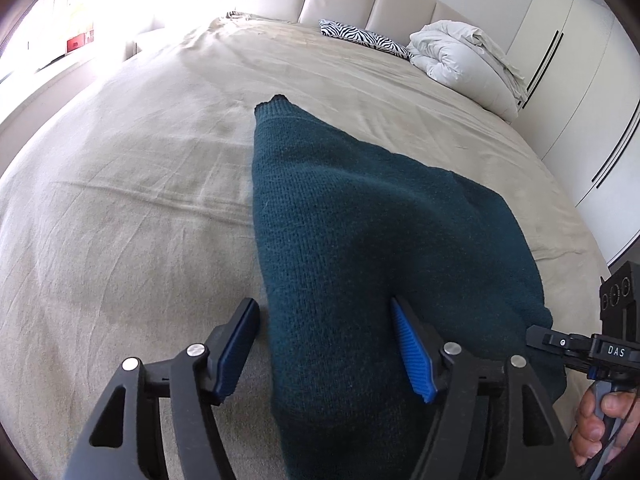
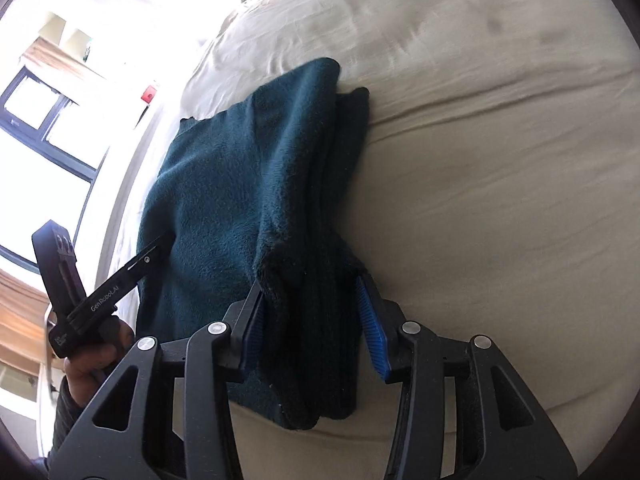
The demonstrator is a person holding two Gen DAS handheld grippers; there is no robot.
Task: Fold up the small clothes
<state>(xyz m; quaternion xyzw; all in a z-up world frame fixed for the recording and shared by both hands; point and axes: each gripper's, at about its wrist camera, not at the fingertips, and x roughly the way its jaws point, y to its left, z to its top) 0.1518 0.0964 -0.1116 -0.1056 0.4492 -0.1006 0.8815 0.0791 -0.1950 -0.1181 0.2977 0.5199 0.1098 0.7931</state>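
A dark teal knitted garment (image 1: 360,216) lies folded in layers on the beige bed sheet (image 1: 132,200). My left gripper (image 1: 324,344) is open, its blue pads wide apart over the garment's near left edge. In the right wrist view the garment (image 2: 240,184) shows a folded-over layer and a darker ribbed part. My right gripper (image 2: 312,320) is open, its pads on either side of the garment's near ribbed end. Each view shows the other gripper at its edge: the right gripper (image 1: 538,334) and the left gripper (image 2: 166,238).
A white bunched duvet (image 1: 460,60) and a zebra-print pillow (image 1: 364,38) lie at the bed's far end by the padded headboard (image 1: 380,0). White wardrobe doors (image 1: 580,92) stand on the right. A bright window (image 2: 48,112) is on the left.
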